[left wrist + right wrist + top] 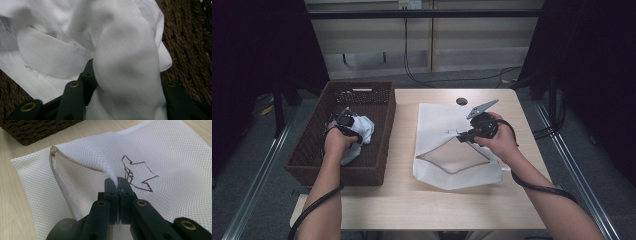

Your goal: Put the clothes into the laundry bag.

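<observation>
High view: the left claw (346, 120) is inside the basket (312, 150) at the left of the table (402, 200), on a white cloth (364, 127) that lies in it. In the left gripper view a thick fold of the cloth (125, 75) sits between the jaws and they grasp it. The right claw (464, 134) is clenched on the upper layer of the mesh bag (437, 117), which lies flat on the table just beside the basket, and holds its mouth open. In the right gripper view the mesh (110, 167) is pinched into a raised ridge.

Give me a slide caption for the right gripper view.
Right gripper pinching the upper layer of a white mesh laundry bag, lifting its mouth open.
</observation>
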`<state>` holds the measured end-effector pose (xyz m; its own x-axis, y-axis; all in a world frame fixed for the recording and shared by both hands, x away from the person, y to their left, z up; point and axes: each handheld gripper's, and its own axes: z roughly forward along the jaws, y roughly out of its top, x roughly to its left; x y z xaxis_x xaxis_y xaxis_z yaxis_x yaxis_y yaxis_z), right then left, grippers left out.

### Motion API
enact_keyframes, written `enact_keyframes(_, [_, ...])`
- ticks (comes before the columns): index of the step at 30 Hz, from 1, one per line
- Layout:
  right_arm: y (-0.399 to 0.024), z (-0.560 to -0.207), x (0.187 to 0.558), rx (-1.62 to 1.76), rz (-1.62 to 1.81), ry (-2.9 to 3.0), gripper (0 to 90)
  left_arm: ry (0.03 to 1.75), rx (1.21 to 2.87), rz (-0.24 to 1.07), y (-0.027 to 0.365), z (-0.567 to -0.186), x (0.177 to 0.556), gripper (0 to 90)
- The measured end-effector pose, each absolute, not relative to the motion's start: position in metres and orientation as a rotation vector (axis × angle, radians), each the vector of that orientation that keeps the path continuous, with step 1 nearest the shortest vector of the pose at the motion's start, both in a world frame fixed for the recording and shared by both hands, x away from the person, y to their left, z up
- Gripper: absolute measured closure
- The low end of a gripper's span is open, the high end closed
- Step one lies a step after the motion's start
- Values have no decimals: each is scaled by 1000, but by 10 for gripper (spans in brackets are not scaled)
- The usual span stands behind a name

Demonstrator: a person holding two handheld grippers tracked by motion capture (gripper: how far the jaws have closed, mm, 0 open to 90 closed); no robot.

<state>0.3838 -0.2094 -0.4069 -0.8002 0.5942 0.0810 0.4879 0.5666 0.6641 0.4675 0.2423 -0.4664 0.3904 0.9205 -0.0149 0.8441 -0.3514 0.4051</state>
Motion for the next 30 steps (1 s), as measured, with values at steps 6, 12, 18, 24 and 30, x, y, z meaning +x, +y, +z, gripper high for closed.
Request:
enact_keyframes(6, [-210, -408, 383, 939, 1046, 2638, 882, 1561, 2297, 305, 240, -460, 467, 625])
enact_keyframes(12, [-210, -410, 384, 942, 1041, 2649, 883, 1578, 2254, 270, 243, -449, 466, 645])
enact_keyframes(18, [-210, -409, 384, 948, 1035, 2647, 882, 1569, 2230, 232, 240, -428, 465, 647])
enact_keyframes(24, [-210, -409, 384, 955, 1033, 2642, 883, 1558, 2191, 202, 240, -413, 464, 647])
enact_keyframes(30, [-212, -408, 385, 958, 1033, 2640, 884, 1550, 2170, 178, 239, -396, 463, 647])
